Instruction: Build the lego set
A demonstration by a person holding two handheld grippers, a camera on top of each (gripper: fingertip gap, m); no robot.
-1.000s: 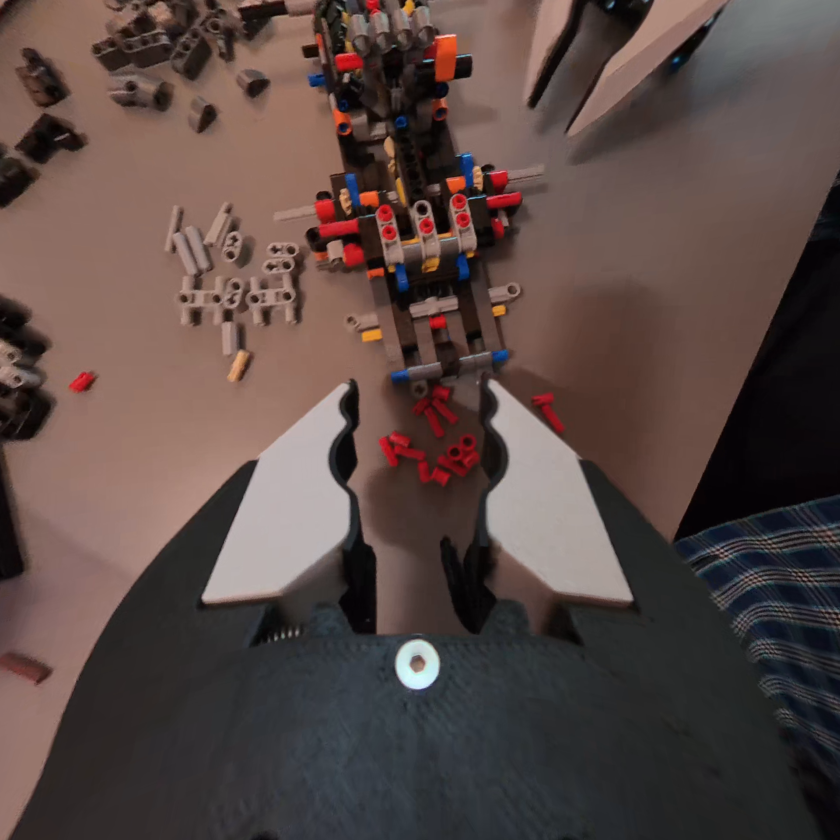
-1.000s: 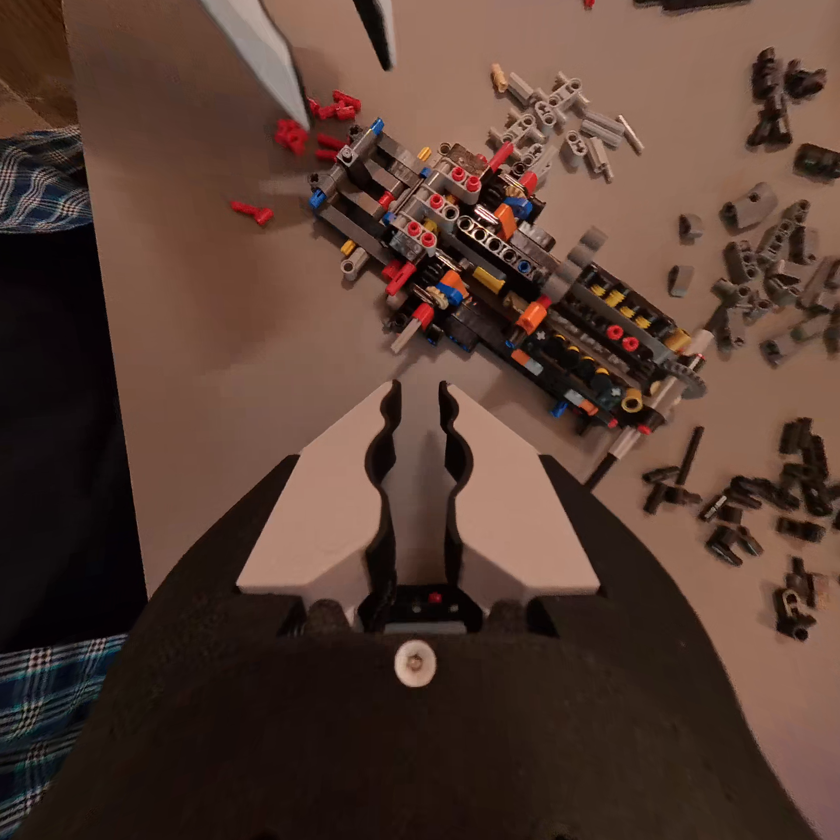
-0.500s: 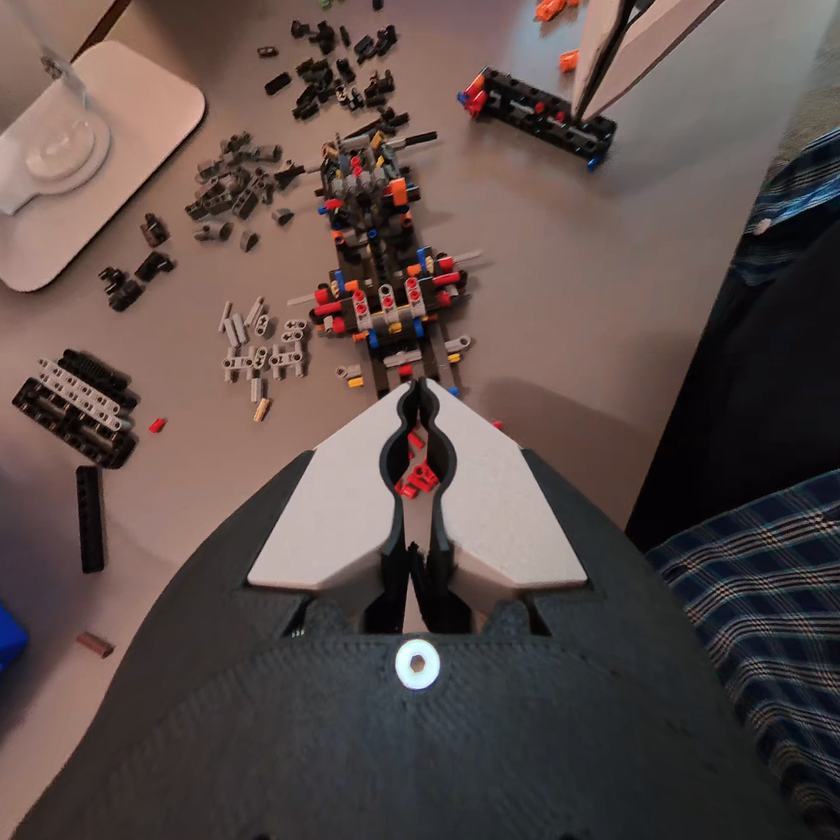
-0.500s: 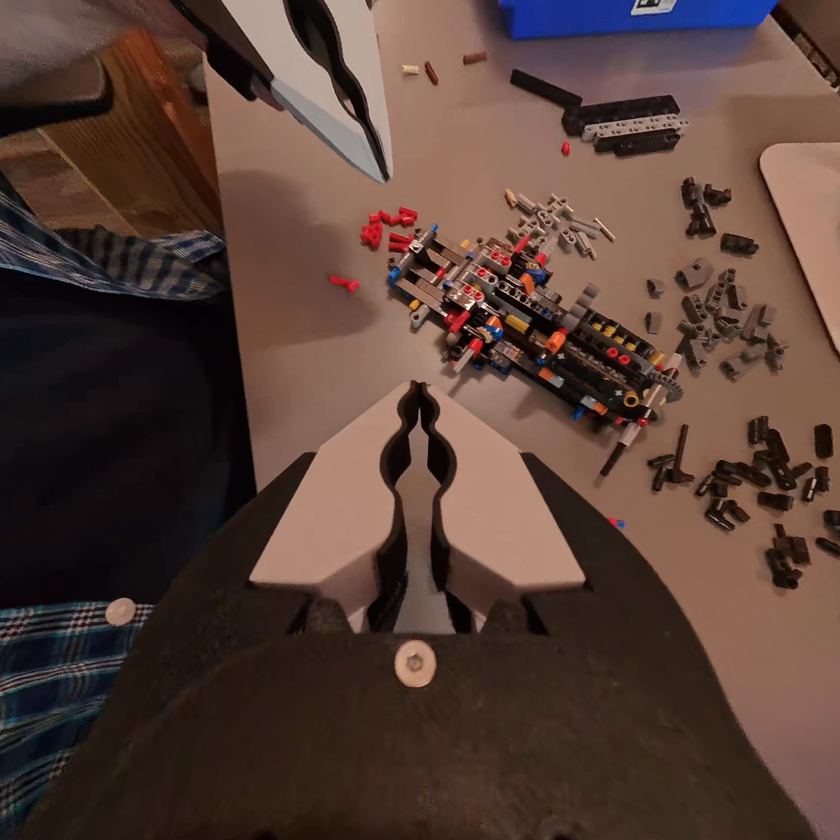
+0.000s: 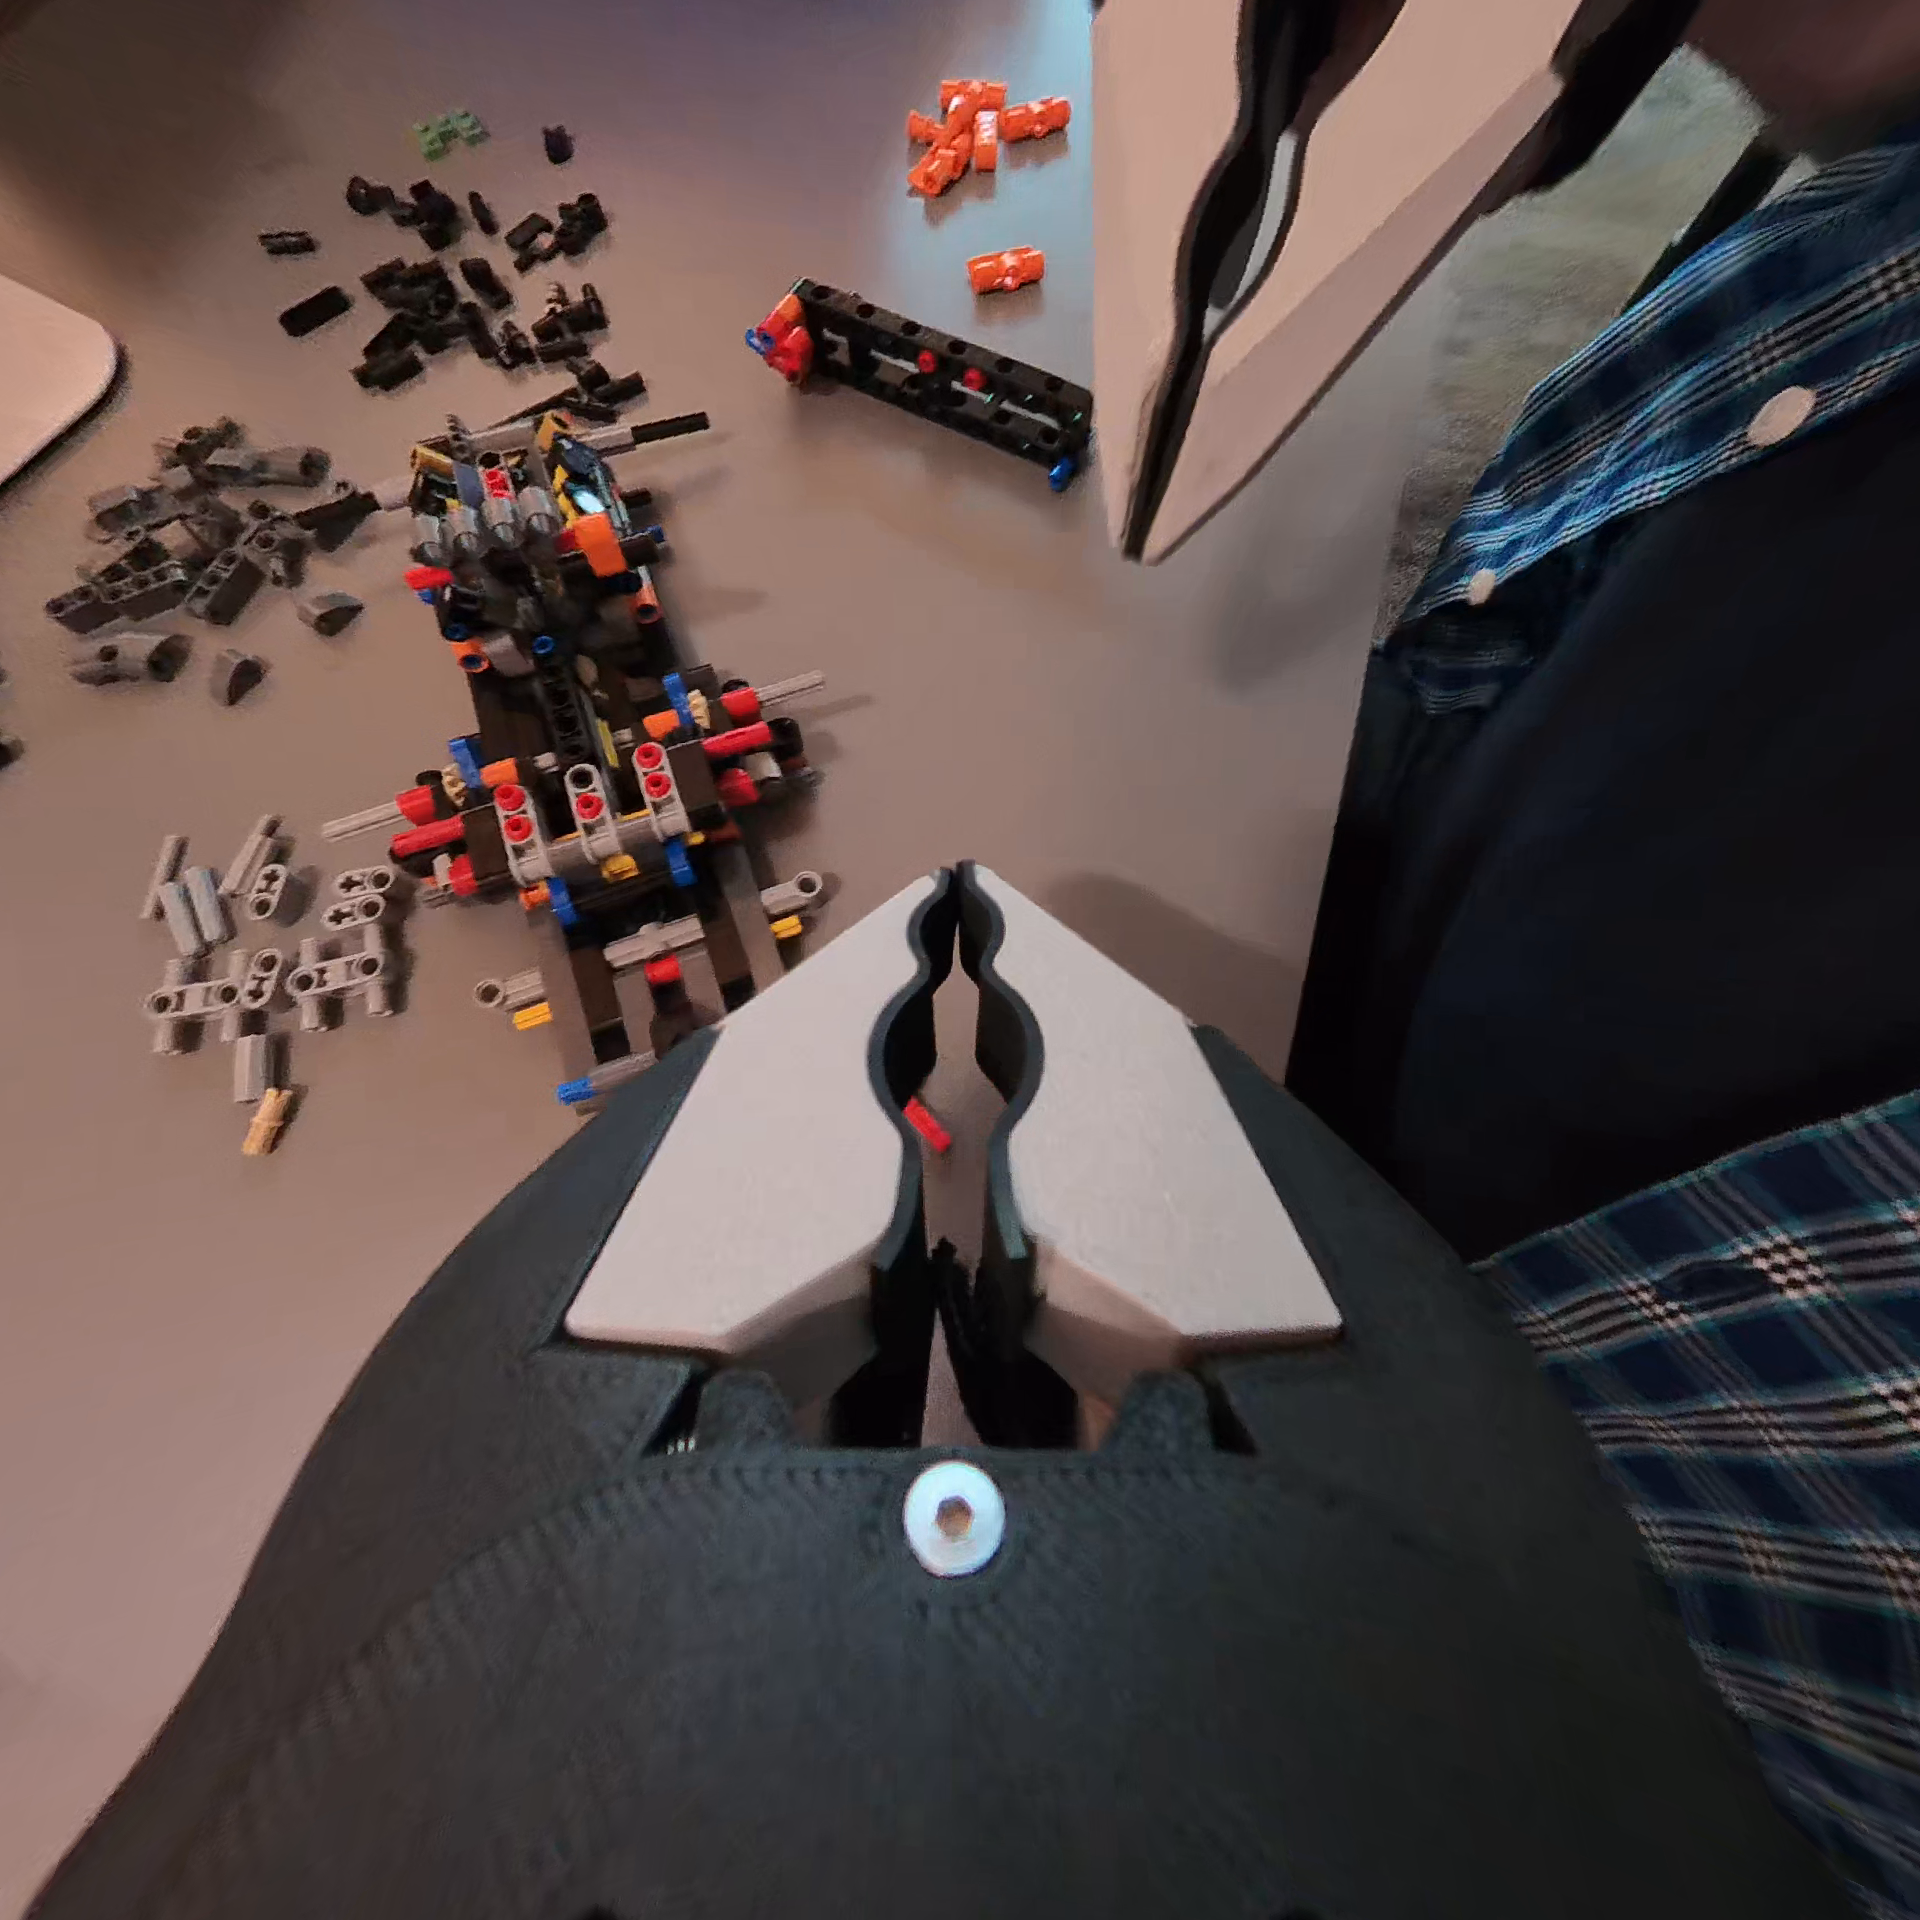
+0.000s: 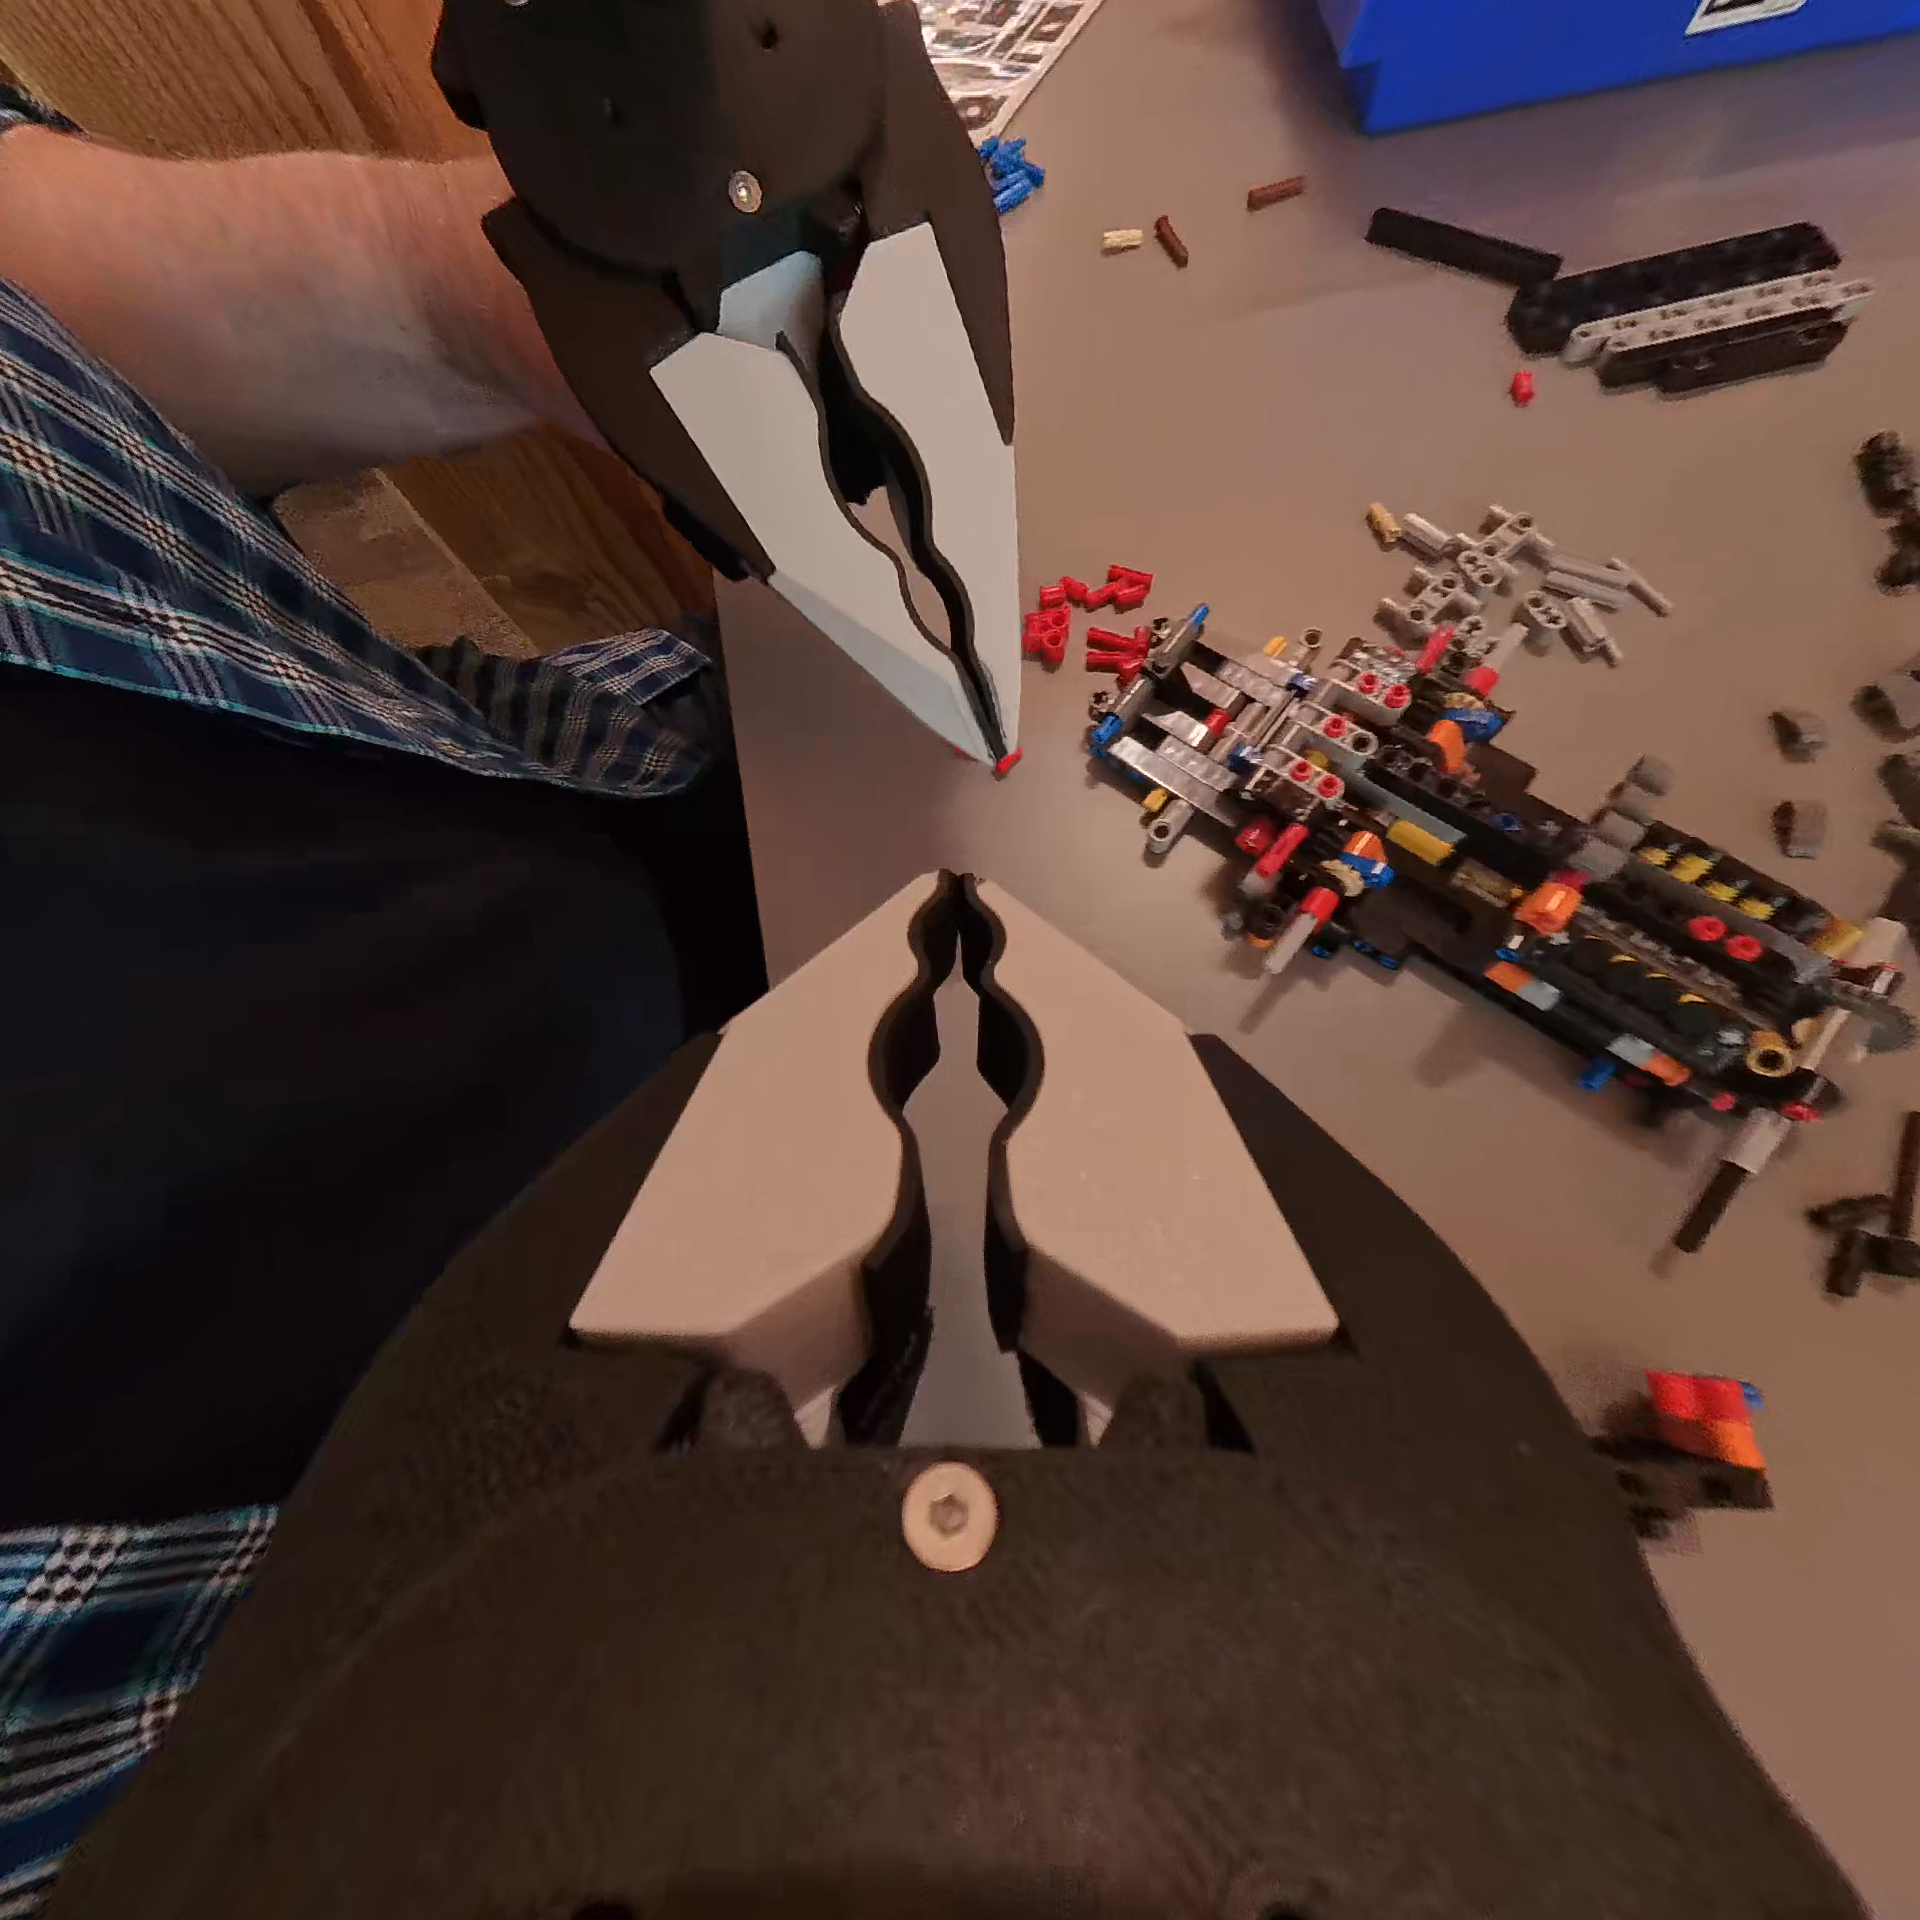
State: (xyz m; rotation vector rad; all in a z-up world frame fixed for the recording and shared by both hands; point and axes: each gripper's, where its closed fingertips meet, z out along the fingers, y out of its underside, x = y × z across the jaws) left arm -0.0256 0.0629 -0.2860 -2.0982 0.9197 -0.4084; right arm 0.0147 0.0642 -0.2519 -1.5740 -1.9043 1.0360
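The long, many-coloured lego chassis lies on the grey table; it also shows in the right wrist view. My left gripper is shut and held above the table edge, right of the chassis' near end. In the right wrist view the left gripper pinches a small red pin at its very tip. A red bit shows through the gap between its fingers. My right gripper is shut and empty, tip close to the left gripper's tip. It also hangs at the top right of the left wrist view.
A pile of red pins lies by the chassis end. Grey connectors, black parts, orange parts and a black beam assembly lie around. A blue box stands far back. A person in a plaid shirt sits at the table edge. My right fingertips sit around 6 cm from my left ones.
My left gripper shut over the red pin pile, then rose and moved right with a pin. My right gripper shut, pulled back from the chassis and now faces the left one.
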